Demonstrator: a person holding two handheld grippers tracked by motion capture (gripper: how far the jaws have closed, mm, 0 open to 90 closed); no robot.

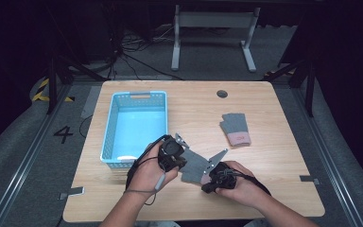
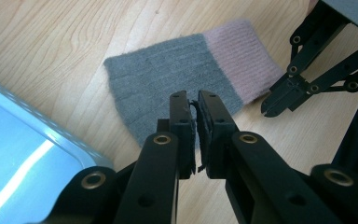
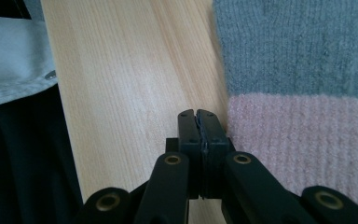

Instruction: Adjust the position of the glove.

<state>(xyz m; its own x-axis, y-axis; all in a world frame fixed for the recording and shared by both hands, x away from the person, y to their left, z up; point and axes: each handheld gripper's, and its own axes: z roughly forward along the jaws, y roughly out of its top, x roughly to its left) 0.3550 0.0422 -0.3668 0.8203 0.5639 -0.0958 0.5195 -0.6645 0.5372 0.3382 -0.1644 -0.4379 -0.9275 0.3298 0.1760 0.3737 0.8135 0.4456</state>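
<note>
A: Grey knitted sock with a pink cuff (image 2: 186,74) lies flat near the tabletop's front edge, between both grippers.

B: Left gripper (image 2: 195,103): jaws nearly pressed together over its edge, pinching nothing. Right gripper (image 3: 198,122): pressed together beside the cuff. Blue plastic basket (image 1: 134,125): left.

Off to the sides of the two claws

A pale blue slotted basket (image 1: 108,142) stands just left of the left claw (image 2: 193,100) and runs away beyond it. A folded grey pair with pink cuffs (image 1: 235,128) lies beyond the right claw (image 3: 196,114), well apart from it, on the wooden table (image 1: 274,189). A round dark grommet (image 1: 222,93) sits farther off, near the table's far edge.
</note>
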